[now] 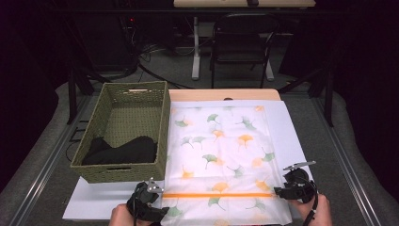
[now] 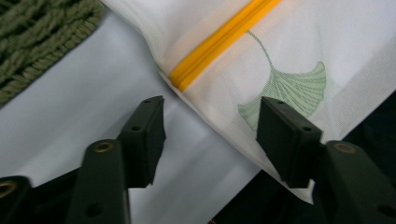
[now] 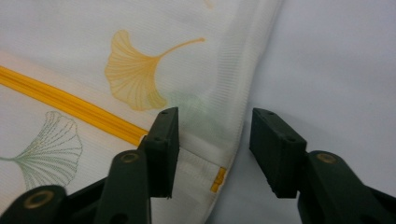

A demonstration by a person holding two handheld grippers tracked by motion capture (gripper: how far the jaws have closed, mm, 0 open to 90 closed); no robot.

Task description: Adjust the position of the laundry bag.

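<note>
I hold a tool in each hand at the near edge of the bench (image 1: 226, 94), which is covered by a white sheet (image 1: 287, 127). A white mesh bag (image 1: 221, 155) printed with green and orange ginkgo leaves lies flat on the sheet in front of me. An orange zip (image 1: 219, 195) runs across the bag near its close end.

My left tool (image 1: 149, 200) sits at the bag's near left corner. Its jaws are apart. In the left gripper view (image 2: 210, 140), one jaw is over the bare sheet and the other over the bag's edge, with the zip's end (image 2: 187, 79) just beyond them.

My right tool (image 1: 295, 186) sits at the bag's near right edge. Its jaws are apart too. In the right gripper view (image 3: 212, 149), they straddle the side seam, one jaw over the mesh and one over the sheet, and a small orange tab (image 3: 217, 179) shows between them.

A green woven basket (image 1: 124, 134) stands just left of the bag, its side touching or nearly touching the bag's edge. A black cloth (image 1: 124, 150) lies inside it at the near end. Beyond the bench, a black chair (image 1: 242, 44) stands on the floor.
</note>
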